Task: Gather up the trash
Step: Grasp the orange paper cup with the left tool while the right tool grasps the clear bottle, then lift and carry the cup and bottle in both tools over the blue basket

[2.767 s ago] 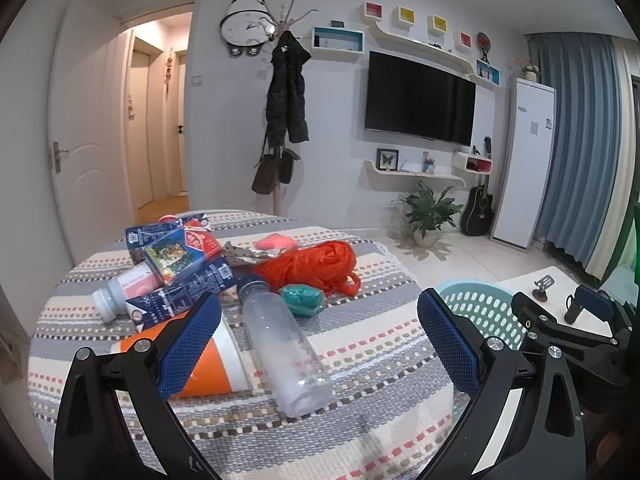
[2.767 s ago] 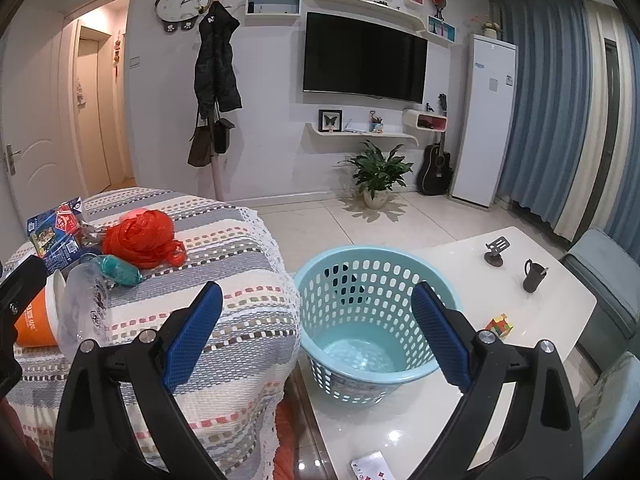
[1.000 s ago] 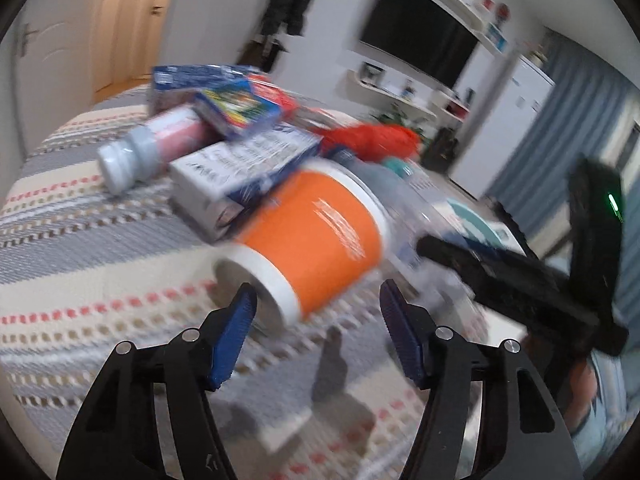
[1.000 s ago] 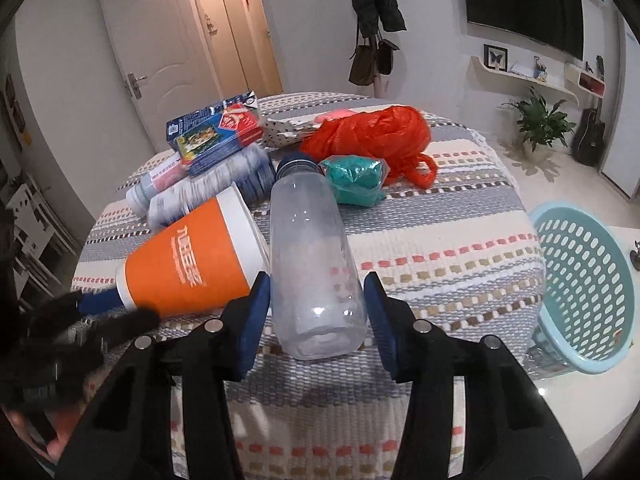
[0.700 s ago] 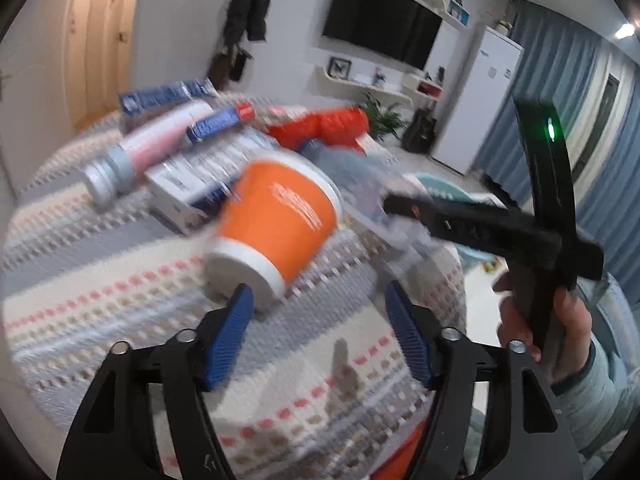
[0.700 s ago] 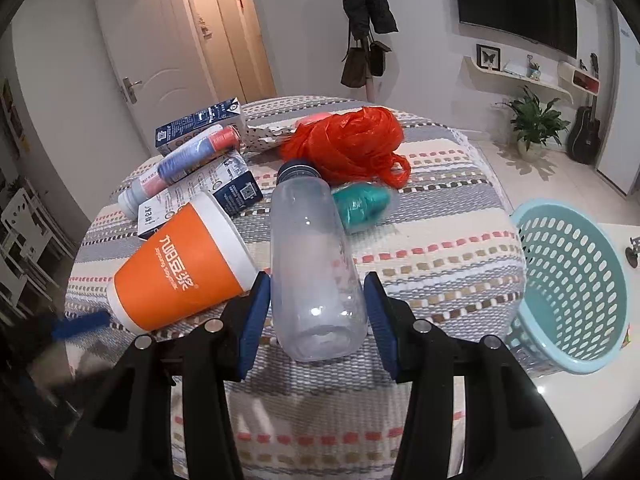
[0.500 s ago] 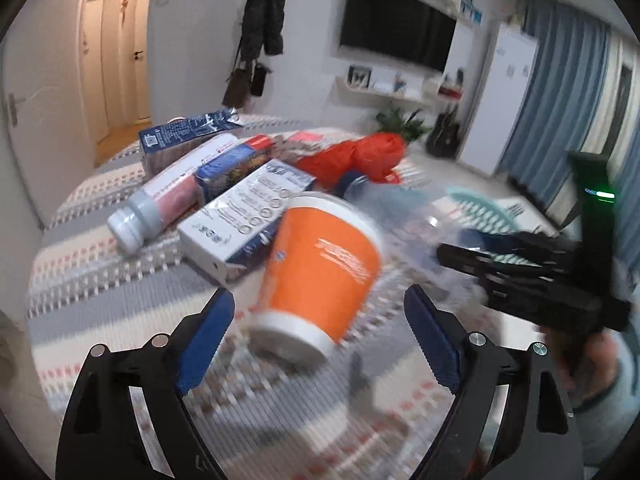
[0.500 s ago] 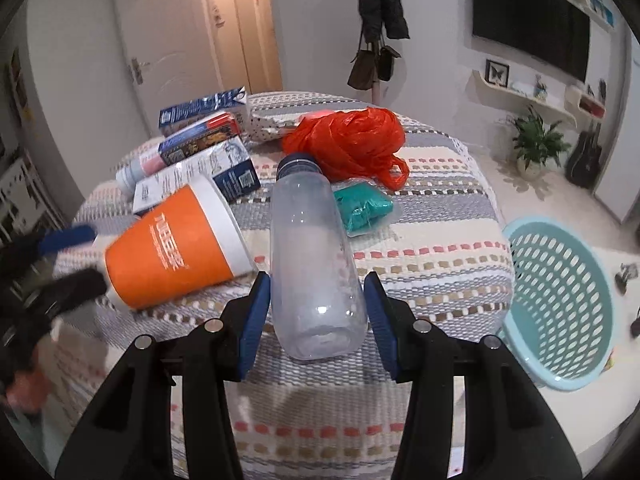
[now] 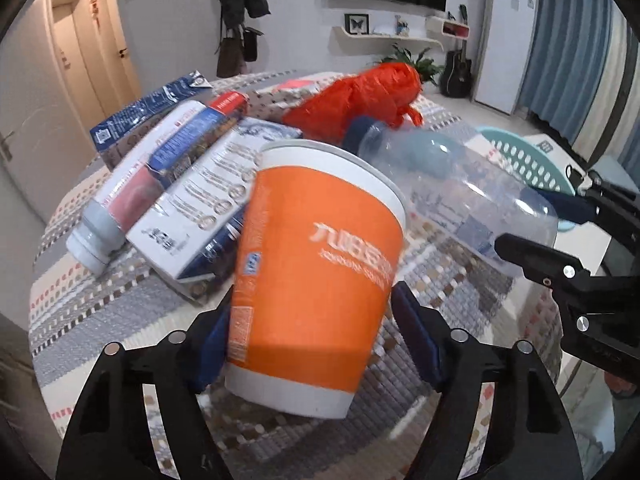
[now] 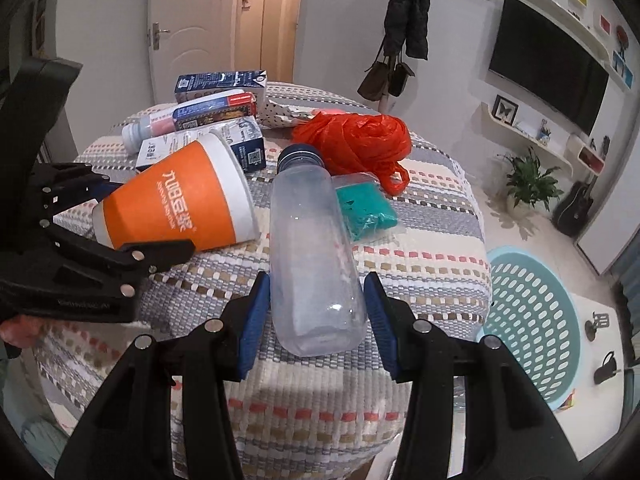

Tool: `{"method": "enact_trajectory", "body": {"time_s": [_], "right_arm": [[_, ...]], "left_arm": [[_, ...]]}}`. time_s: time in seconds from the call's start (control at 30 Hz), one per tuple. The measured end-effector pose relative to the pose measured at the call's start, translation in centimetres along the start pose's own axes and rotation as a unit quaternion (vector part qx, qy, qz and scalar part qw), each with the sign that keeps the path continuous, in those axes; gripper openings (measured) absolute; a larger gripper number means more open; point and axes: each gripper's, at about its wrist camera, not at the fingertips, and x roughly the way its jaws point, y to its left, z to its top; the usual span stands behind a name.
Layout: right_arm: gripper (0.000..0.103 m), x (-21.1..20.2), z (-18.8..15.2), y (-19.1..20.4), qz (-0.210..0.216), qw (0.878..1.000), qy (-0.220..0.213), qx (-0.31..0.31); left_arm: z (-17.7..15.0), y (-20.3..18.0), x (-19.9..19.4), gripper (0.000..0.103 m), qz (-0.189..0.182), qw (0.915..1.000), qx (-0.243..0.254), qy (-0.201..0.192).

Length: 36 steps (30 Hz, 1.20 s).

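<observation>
Orange cup [image 9: 316, 276] between left gripper [image 9: 320, 344] pads, contact hidden.

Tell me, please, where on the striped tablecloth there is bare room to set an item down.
Free: the near strip of tablecloth below the clear bottle, and the right edge past the teal packet. Crowded: the far left, where orange cup, cartons and red bag cluster.

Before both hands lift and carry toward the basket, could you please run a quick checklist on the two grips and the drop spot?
1. Left tongs around orange cup, jaws just closing: ok.
2. Cup gripped firmly: cannot tell.
3. Right tongs clamped on clear bottle: ok.
4. Bottle cap on: ok.
5. Teal basket open, beside the table: ok.
6. Basket empty: cannot tell.
</observation>
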Motion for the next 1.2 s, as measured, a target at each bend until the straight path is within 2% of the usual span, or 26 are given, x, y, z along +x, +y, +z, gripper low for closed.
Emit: {"method": "enact_trajectory", "body": {"time_s": [0.27, 0.3, 0.37, 0.57, 0.77, 0.83, 0.87, 0.93, 1.03, 1.1, 1.2], "right_arm": [[0.046, -0.8, -0.3, 1.3, 0.016, 1.0, -0.011, -0.016], [0.047, -1.0, -0.3, 1.5, 0.022, 1.0, -0.015, -0.016], [0.058, -1.6, -0.3, 1.6, 0.042, 0.999, -0.027, -0.009], [0.058, -1.3, 0.0, 2.1, 0.094, 0.995, -0.016, 0.011], [0.058, -0.8, 0.6, 3.1, 0.117, 0.993, -0.012, 0.014], [0.058, -0.6, 1.0, 2.6, 0.121, 0.992, -0.008, 0.037], [0.06, -0.3, 1.3, 1.5, 0.133, 0.989, 0.0, 0.072], [0.071, 0.5, 1.7, -0.4, 0.147, 0.98, 0.011, 0.132], [0.072, 2.1, 2.4, -2.3, 0.146, 0.97, 0.037, 0.19], [0.072, 3.5, 3.1, -3.0, 0.158, 0.959, 0.06, 0.228], [0.072, 5.0, 4.2, -2.7, 0.135, 0.957, 0.086, 0.24]], "left_arm": [[-1.7, 1.0, -2.2, 0.067, -0.016, 0.9982, -0.048, -0.034], [-2.1, 1.2, -2.8, 0.067, -0.016, 0.9976, -0.055, -0.04], [-2.7, 1.5, -3.5, 0.067, -0.016, 0.9966, -0.066, -0.046], [-4.5, 3.3, -5.9, 0.067, -0.011, 0.9926, -0.1, -0.067], [-5.6, 5.2, -7.1, 0.067, -0.007, 0.9886, -0.128, -0.078], [-5.6, 5.5, -7.3, 0.067, -0.006, 0.9881, -0.131, -0.081], [-5.6, 5.6, -7.4, 0.067, -0.006, 0.9878, -0.132, -0.083], [-5.6, 5.7, -7.6, 0.067, -0.007, 0.9875, -0.132, -0.087], [-5.3, 6.0, -7.6, 0.067, -0.008, 0.9871, -0.133, -0.089], [-5.1, 6.1, -7.5, 0.067, -0.01, 0.9868, -0.135, -0.09], [-4.9, 6.4, -7.4, 0.068, -0.012, 0.986, -0.139, -0.091]]}}
